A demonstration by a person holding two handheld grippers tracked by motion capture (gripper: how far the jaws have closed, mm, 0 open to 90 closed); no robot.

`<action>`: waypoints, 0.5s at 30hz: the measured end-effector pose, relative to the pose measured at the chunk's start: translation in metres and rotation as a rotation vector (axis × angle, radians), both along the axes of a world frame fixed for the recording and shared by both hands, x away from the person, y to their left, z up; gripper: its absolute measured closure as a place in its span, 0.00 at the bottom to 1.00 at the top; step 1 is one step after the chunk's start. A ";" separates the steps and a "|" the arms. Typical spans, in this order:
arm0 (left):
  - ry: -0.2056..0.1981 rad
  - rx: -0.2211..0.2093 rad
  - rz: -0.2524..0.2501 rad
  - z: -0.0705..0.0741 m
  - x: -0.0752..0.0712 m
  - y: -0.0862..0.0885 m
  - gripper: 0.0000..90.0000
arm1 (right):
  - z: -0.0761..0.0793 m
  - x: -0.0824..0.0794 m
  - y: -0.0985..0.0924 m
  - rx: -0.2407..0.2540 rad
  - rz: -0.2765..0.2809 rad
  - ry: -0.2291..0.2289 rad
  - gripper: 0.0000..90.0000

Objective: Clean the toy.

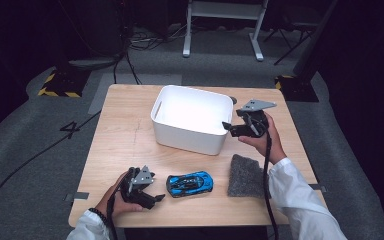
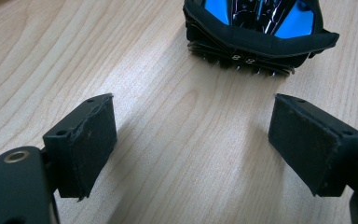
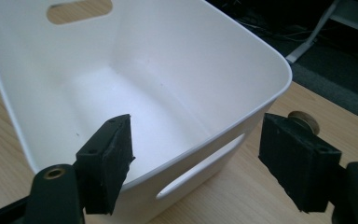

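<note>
wooden worktop (image 1: 120, 145) carried a white bin (image 1: 192, 118) at centre back. grey pad (image 1: 246, 176) lay front right, blue car (image 1: 190, 183) just left of it. right gripper (image 1: 228, 127) at bin's right rim, fingers apart. left gripper (image 1: 157, 196) just left of car, fingers apart, empty.
</note>
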State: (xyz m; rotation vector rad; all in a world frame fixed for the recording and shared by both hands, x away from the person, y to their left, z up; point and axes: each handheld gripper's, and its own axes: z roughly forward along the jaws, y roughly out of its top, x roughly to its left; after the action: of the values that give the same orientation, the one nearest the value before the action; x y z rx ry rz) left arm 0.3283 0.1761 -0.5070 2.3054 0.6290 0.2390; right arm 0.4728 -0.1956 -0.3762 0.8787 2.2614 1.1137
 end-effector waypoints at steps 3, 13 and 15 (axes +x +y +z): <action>0.000 0.000 0.000 0.000 0.000 0.000 0.17 | -0.002 0.006 0.000 0.004 -0.006 0.026 0.27; -0.001 -0.001 0.008 0.000 -0.001 -0.001 0.18 | -0.007 0.022 -0.004 -0.069 -0.082 0.079 0.29; -0.001 -0.001 0.009 0.000 -0.001 -0.001 0.18 | -0.010 0.023 -0.009 -0.070 -0.084 0.090 0.30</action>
State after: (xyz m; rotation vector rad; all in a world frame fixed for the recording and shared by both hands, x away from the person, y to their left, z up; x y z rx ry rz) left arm 0.3269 0.1754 -0.5071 2.3022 0.6385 0.2437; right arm 0.4959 -0.2045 -0.3866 1.0043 2.2977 0.9703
